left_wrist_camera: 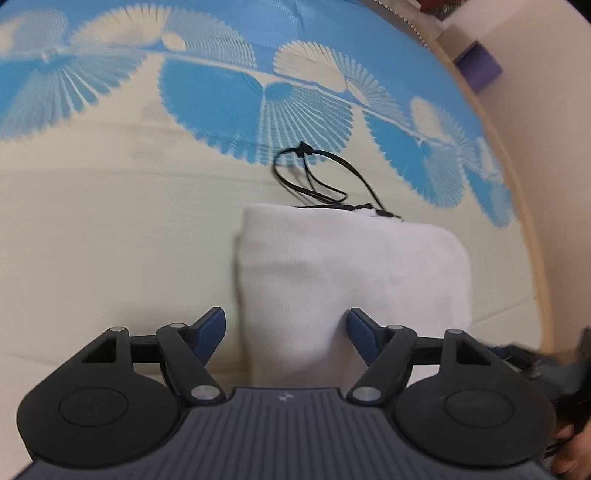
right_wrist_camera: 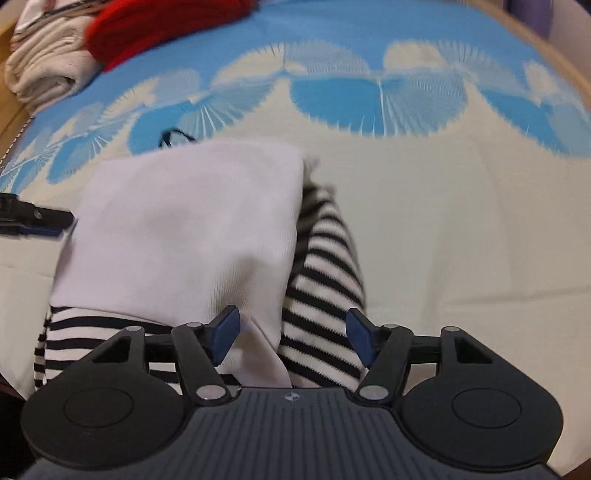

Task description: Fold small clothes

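the left tool [left_wrist_camera: 286,325] is standing open, its two blue fingertips [left_wrist_camera: 214,325] spread wide and gripping nothing. one tip is lying over the cream part of the bedspread [left_wrist_camera: 110,240], the other is sitting against the near part of the white garment [left_wrist_camera: 351,266]. the white garment is lying folded on the bed, directly ahead of this tool and slightly to its right side. a black cord [left_wrist_camera: 317,177] is looping out from under the far edge of the garment onto the bedspread, where the blue fan pattern is beginning. the right tool [right_wrist_camera: 293,332] is also standing open, both blue fingertips [right_wrist_camera: 227,332] apart and holding nothing. between and just beyond its tips the white garment [right_wrist_camera: 192,229] is lying on top of a black and white striped garment [right_wrist_camera: 325,295]. the striped garment is showing along the right edge of the white one and again under its near left corner. whether the two pieces are one item or two cannot be told from these views. in the right wrist view the left tool [right_wrist_camera: 33,218] is appearing at the left edge, just beside the white garment. at the far left corner of the bed a folded cream cloth [right_wrist_camera: 44,70] is resting, with a red cloth [right_wrist_camera: 155,26] touching it on the right. both views are somewhat blurred. a purple block [left_wrist_camera: 478,68] is sitting beyond the bed edge in the left wrist view.
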